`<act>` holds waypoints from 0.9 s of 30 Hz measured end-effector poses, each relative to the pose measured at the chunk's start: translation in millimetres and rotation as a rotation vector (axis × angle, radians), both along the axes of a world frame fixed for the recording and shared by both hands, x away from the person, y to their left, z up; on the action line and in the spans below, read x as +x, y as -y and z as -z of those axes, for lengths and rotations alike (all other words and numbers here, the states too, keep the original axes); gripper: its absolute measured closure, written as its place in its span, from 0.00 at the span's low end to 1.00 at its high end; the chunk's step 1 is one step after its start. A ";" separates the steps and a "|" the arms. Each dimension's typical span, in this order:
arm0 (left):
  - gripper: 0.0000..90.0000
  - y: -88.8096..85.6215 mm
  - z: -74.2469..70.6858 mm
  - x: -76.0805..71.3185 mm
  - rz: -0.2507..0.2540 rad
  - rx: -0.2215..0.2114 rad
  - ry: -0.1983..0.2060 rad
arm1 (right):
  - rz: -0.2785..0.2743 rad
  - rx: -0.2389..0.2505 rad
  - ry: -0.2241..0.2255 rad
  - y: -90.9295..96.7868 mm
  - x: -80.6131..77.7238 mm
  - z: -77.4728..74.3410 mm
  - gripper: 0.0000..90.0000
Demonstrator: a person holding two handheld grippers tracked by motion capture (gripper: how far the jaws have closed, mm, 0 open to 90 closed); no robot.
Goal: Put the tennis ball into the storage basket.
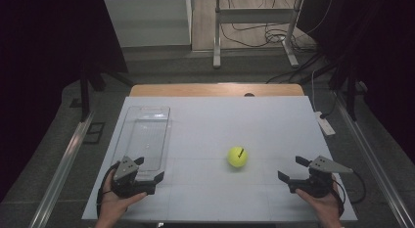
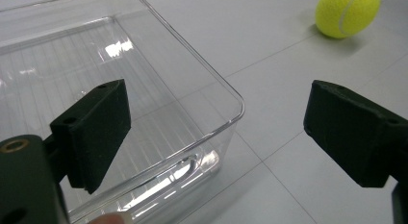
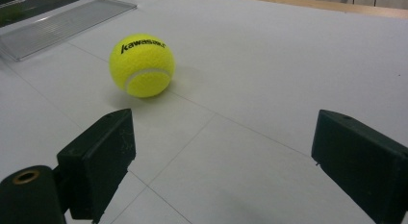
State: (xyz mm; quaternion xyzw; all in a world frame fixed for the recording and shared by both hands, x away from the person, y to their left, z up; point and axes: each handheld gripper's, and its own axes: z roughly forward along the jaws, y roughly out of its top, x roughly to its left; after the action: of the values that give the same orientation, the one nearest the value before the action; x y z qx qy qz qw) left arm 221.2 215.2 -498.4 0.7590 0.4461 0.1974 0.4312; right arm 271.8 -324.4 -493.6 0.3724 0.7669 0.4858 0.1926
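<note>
1. Resting near the table's front edge, the left gripper is held in the person's left hand, and its jaws are spread wide with nothing clamped between them.
2. Seen from the left gripper view, the near corner of a clear bin is straddled by the jaws: one finger is seen over the bin's ribbed floor, the other finger over bare table outside the wall. Whether either finger touches the bin cannot be told.
3. The right gripper is held in the right hand at the opposite front corner; its jaws are likewise parted and empty.
4. A yellow ball is seen on the table, well ahead of both sets of fingers and touched by neither.
5. From the right gripper view, the ball lies beyond the left-hand finger in that view, outside the gap, with black lettering on top.
6. From the left gripper view, the ball is found far beyond the outer finger, well apart from the bin.
7. The bin is seen empty, stretching away from the left fingers.
</note>
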 end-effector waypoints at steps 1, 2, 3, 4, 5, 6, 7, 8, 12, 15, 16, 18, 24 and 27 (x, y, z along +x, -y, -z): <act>0.12 0.1 -0.4 0.1 0.000 0.003 -0.001 | 0.001 0.000 -0.001 0.3 0.4 0.3 0.09; 0.12 0.2 -0.8 0.1 -0.001 0.006 0.000 | 0.001 0.000 -0.001 0.3 0.4 0.3 0.09; 0.12 0.3 -1.2 0.2 -0.001 0.011 0.000 | 0.001 0.000 -0.002 0.5 0.6 0.4 0.10; 0.12 0.6 -1.6 0.4 -0.001 0.012 0.000 | 0.003 0.001 -0.003 0.6 0.6 0.6 0.10; 0.12 0.8 -2.0 0.6 0.000 0.013 -0.002 | 0.004 -0.003 -0.005 0.8 0.7 0.7 0.10; 0.12 1.1 -2.6 0.8 0.001 0.014 -0.004 | 0.004 -0.003 -0.005 0.9 0.8 0.8 0.10; 0.12 1.1 -3.1 0.9 0.002 0.013 -0.006 | 0.003 -0.003 -0.005 1.0 0.9 0.9 0.10; 0.12 1.0 -3.4 0.9 0.002 0.013 -0.006 | 0.003 -0.003 -0.005 1.0 0.9 1.0 0.10; 0.12 0.4 -5.7 1.4 -0.002 0.014 -0.007 | 0.005 -0.001 -0.004 1.6 1.3 1.2 0.10; 0.12 0.7 -6.8 1.8 -0.007 0.014 -0.006 | 0.004 0.000 -0.004 1.8 1.5 1.5 0.10; 0.13 1.0 -7.5 2.1 -0.006 0.015 -0.010 | 0.004 0.000 -0.004 1.9 1.6 1.6 0.10; 0.13 2.3 -9.2 3.0 0.000 0.019 -0.017 | 0.004 0.002 -0.004 1.9 1.8 1.6 0.10; 0.13 5.2 -14.8 4.9 0.012 0.023 -0.032 | 0.002 0.001 -0.004 1.9 2.1 2.0 0.10; 0.13 5.6 -16.5 6.5 0.017 0.024 -0.043 | 0.003 0.001 -0.005 2.1 2.2 2.1 0.10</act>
State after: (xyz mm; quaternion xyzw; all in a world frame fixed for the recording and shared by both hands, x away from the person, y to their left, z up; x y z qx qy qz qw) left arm 227.7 209.5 -481.9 0.7720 0.4465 0.1827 0.4140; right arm 274.0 -326.5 -495.7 0.3748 0.7667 0.4849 0.1911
